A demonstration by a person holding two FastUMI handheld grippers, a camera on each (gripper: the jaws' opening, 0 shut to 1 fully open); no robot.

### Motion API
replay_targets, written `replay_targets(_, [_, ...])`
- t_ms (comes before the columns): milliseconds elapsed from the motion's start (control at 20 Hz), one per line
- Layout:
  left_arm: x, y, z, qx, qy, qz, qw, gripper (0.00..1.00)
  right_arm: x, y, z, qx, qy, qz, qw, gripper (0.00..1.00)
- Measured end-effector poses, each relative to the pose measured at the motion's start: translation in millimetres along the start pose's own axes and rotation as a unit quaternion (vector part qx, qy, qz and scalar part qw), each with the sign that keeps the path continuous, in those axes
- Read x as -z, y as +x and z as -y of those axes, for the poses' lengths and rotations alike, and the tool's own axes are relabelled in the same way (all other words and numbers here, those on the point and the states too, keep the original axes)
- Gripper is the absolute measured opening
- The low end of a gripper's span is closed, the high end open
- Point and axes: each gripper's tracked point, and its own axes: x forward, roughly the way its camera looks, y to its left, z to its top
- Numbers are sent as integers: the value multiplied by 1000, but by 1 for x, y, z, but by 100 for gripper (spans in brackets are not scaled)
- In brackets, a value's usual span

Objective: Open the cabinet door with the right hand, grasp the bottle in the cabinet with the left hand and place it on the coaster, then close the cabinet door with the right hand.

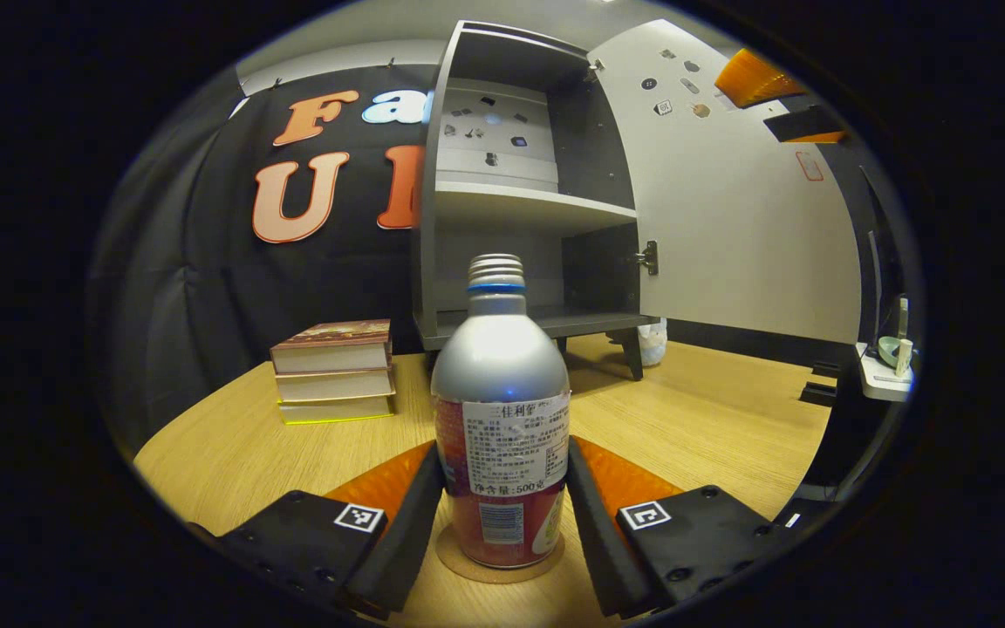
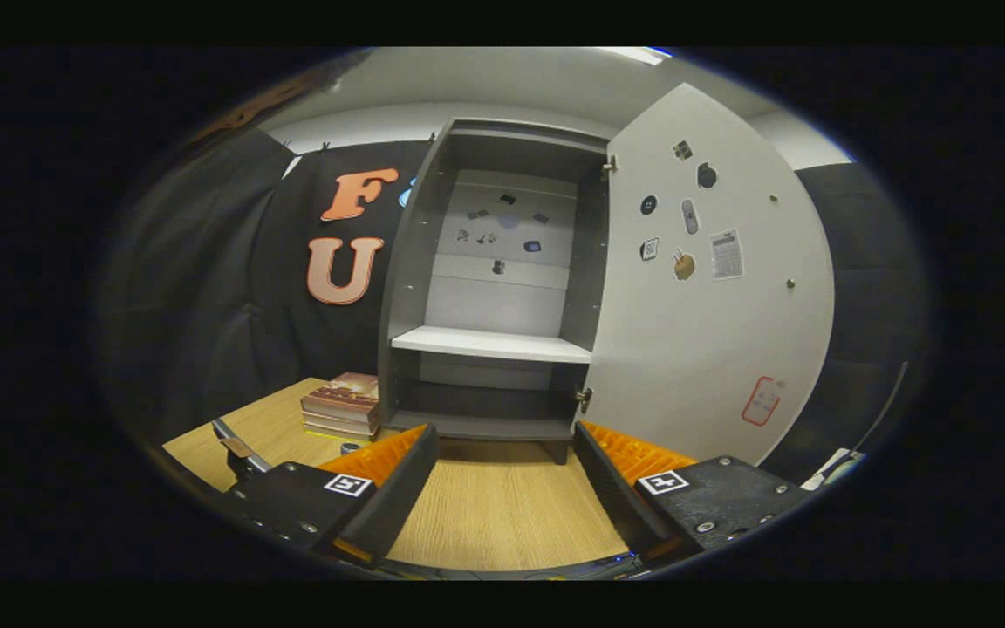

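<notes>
Bottle (image 1: 501, 419) on coaster (image 1: 499, 564), books (image 1: 334, 371) beside

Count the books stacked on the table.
3, all in one stack of books on the wooden table, left of the open cabinet: one on top, one in the middle, one at the bottom. Nothing suggests more hidden behind it.
</notes>
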Motion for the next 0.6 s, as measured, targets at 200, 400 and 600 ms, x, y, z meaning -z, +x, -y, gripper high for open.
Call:
replay_targets(200, [0,0,2,4,10,-1,1000,84,1,-3,1,-1,2,-5,1000,95])
replay_targets(400, [3,1,-1,-3,28,-10,1000,87,4,-4,4,2,-3,-11,1000,95])
replay_targets(600, [5,4,-8,-9,20,-20,1000,86,3,-2,4,3,3,-13,1000,95])
